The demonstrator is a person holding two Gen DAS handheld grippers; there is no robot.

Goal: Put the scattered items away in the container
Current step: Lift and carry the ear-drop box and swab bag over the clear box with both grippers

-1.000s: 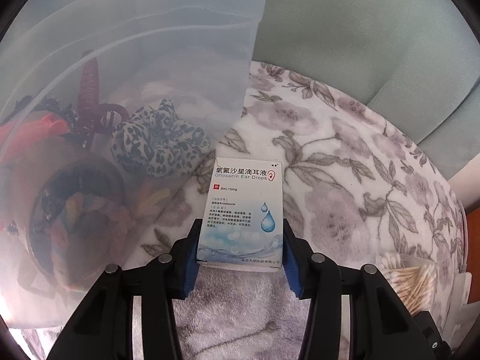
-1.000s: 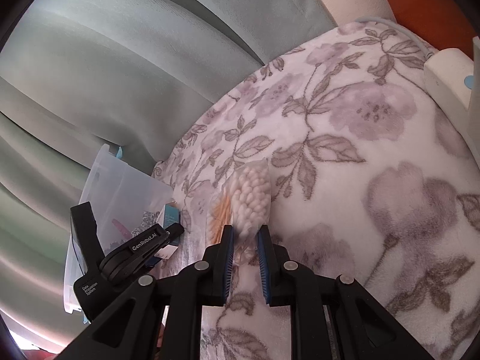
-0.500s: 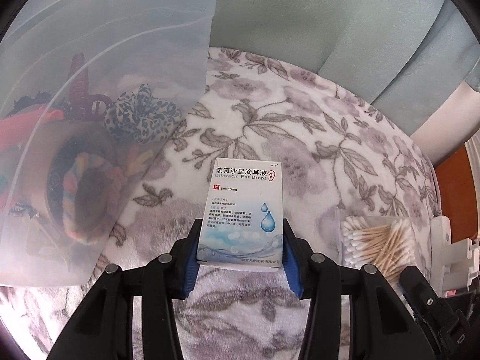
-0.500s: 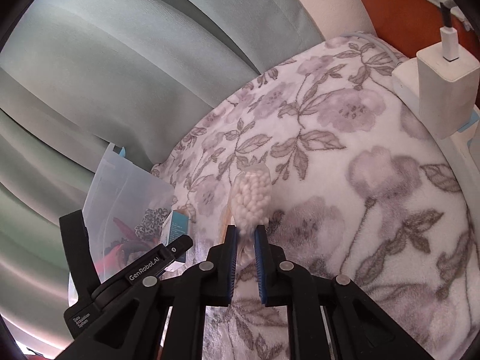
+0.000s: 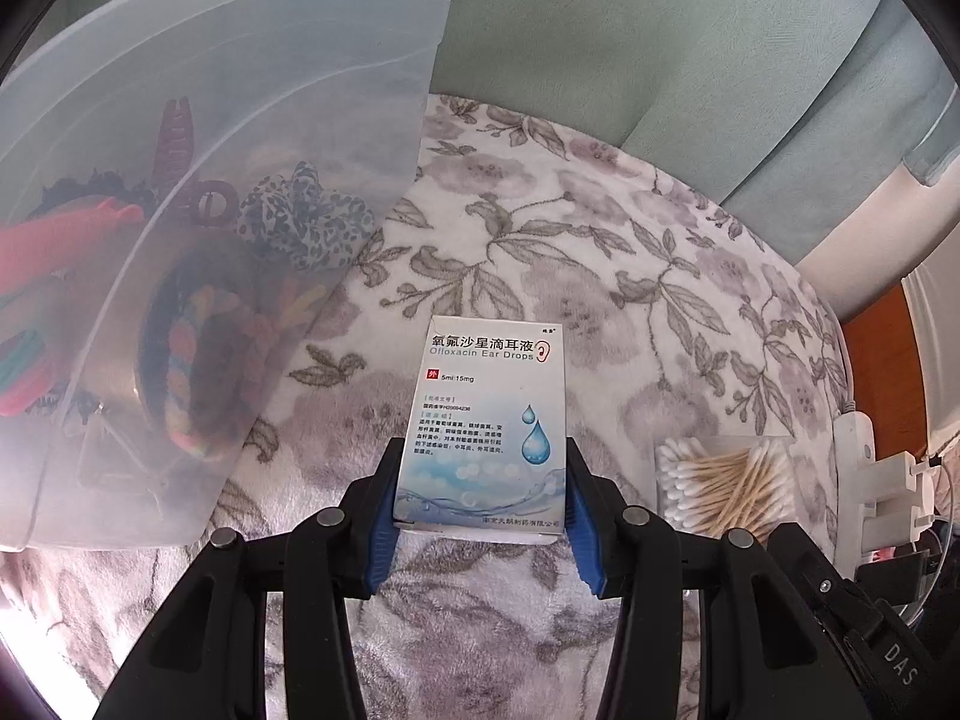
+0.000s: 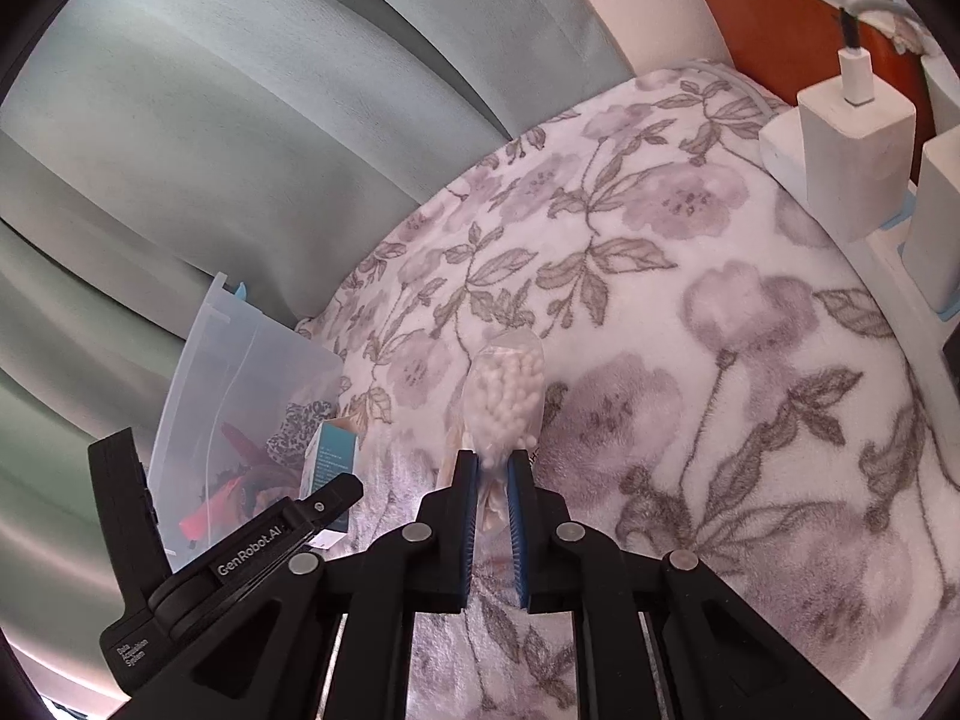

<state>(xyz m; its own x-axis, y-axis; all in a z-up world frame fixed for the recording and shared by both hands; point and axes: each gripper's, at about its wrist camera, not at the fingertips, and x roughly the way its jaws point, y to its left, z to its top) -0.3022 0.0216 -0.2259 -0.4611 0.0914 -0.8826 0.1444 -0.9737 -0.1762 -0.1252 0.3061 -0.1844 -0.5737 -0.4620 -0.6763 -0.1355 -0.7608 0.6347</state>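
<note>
From your left wrist camera, your left gripper is clamped on the lower end of an ear-drops box, its blue pads pressed to both side edges, the printed face turned toward the lens. Under it spreads a fleecy white blanket patterned with grey-mauve flowers and leaves. The translucent plastic container stands to the left, its near wall close to the box; through the wall you can make out a leopard-print scrunchie, a dark red hair clip and some colourful bits. A pack of cotton swabs shows at lower right, beside a white power strip. Pale green curtains hang behind the blanket.

From your right wrist camera, your right gripper is pinched nearly closed on the swab pack, whose white tips stand up between the blue pads. The same floral blanket fills the view. White chargers sit at the right edge against an orange-brown panel. At lower left you see the container and your left gripper's black body with the box.
</note>
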